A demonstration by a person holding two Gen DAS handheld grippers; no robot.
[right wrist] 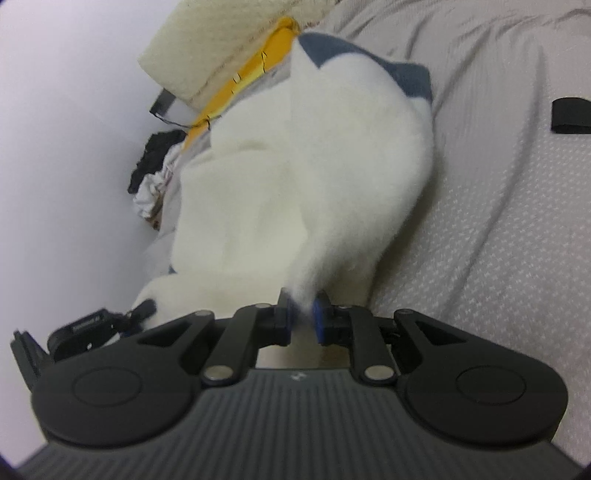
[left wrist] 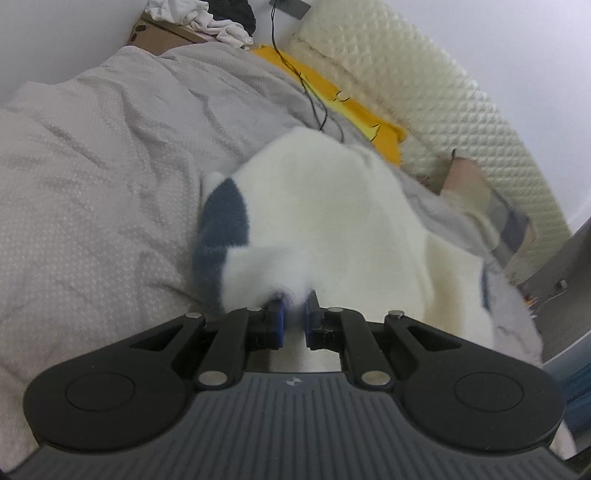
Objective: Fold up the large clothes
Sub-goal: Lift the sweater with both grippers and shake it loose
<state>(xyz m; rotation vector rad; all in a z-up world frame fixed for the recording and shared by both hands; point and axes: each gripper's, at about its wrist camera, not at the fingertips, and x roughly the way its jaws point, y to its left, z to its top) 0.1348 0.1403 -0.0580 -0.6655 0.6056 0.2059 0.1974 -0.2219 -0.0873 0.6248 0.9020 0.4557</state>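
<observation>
A white fleece garment [left wrist: 325,206] with dark blue patches [left wrist: 221,225] is lifted above a bed covered by a grey-pink dotted quilt [left wrist: 92,177]. My left gripper [left wrist: 294,310] is shut on a pinched edge of the white fabric. In the right wrist view the same garment [right wrist: 295,166] hangs in front of me, and my right gripper [right wrist: 303,310] is shut on another pinched edge of it. The left gripper's body [right wrist: 92,325] shows at the lower left of the right wrist view, next to the garment. The picture is blurred by motion.
A cream quilted headboard [left wrist: 424,74] runs along the bed's far side, with a yellow cloth [left wrist: 343,96] and a black cable [left wrist: 306,88] beside it. A pile of black and white clothes [left wrist: 214,18] lies on a cardboard box. A black strap [right wrist: 570,114] lies on the quilt.
</observation>
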